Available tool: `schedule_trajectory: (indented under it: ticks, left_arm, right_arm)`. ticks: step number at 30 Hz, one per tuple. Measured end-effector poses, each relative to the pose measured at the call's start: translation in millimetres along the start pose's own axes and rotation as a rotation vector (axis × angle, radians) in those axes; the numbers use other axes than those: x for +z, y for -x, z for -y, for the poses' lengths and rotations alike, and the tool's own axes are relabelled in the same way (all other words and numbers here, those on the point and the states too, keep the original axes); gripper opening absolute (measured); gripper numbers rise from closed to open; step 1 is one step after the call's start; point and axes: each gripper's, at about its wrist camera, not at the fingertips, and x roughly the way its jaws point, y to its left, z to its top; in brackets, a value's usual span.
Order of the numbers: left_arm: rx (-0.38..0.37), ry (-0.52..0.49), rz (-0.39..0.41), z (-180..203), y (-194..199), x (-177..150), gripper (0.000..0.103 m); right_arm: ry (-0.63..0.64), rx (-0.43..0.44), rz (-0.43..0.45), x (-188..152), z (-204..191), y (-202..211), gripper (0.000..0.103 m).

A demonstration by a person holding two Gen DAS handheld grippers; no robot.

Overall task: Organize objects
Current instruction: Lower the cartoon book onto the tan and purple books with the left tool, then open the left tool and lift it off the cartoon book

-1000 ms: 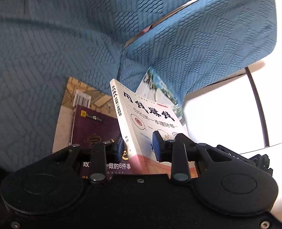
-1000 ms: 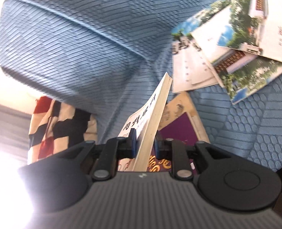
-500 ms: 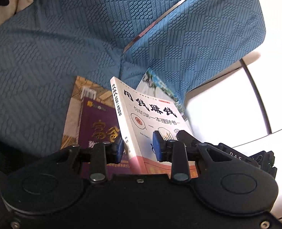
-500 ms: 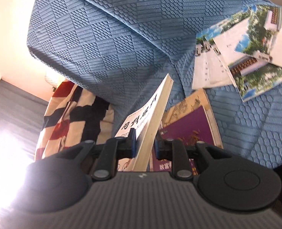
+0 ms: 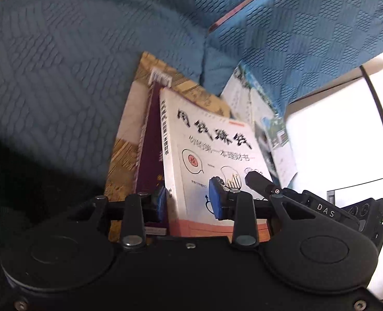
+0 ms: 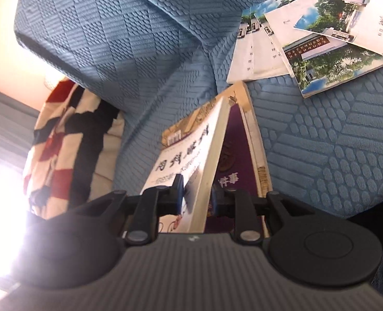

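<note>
Both grippers hold one white paperback (image 5: 212,153) by its near corners — left gripper (image 5: 188,202) and right gripper (image 6: 196,197) each clamp it, jaws lately easing apart a little. It tilts over a purple book (image 6: 232,160) lying on a tan one (image 5: 129,119) on the blue quilted sofa (image 6: 320,140). Stacking looks nearly done; glossy leaflets (image 6: 308,49) remain scattered — thin, flat, slippery beside the stiff, squared covers.

Centre frame in the right wrist view, the white paperback (image 6: 191,160) tilts over the purple book (image 6: 236,155), which lies on a larger book (image 6: 253,140) on the sofa seat (image 6: 333,140). Brochures (image 6: 308,49) fan out upper right; a checked cloth (image 6: 69,140) sits left.
</note>
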Motion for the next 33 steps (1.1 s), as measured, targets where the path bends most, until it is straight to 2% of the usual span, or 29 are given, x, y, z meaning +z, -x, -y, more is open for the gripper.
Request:
schedule_trajectory:
  ticks: [4, 6, 9, 16, 27, 32, 33]
  left_arm:
    - [0.060, -0.017, -0.016, -1, -8, -2, 0.032]
    - [0.094, -0.023, 0.004, -1, -8, -2, 0.024]
    - [0.087, -0.003, 0.007, -4, -10, 2, 0.024]
    - [0.105, -0.025, 0.019, 0, -10, 6, 0.024]
    - [0.104, -0.010, 0.027, -2, -7, 6, 0.024]
    - [0.099, 0.000, 0.027, -3, -4, 6, 0.026]
    - [0.096, -0.001, 0.028, -3, -4, 6, 0.027]
  right_arm:
    - [0.046, -0.046, -0.027, -3, -1, -7, 0.028]
    - [0.062, -0.060, -0.029, -4, 0, -9, 0.028]
    - [0.089, -0.083, -0.033, -2, 1, -11, 0.028]
    - [0.029, -0.076, -0.035, -2, 9, -16, 0.028]
    - [0.041, -0.055, -0.052, 1, 12, -20, 0.030]
    - [0.031, -0.076, -0.075, 3, 9, -21, 0.037]
    - [0.032, -0.084, -0.077, 3, 7, -20, 0.045]
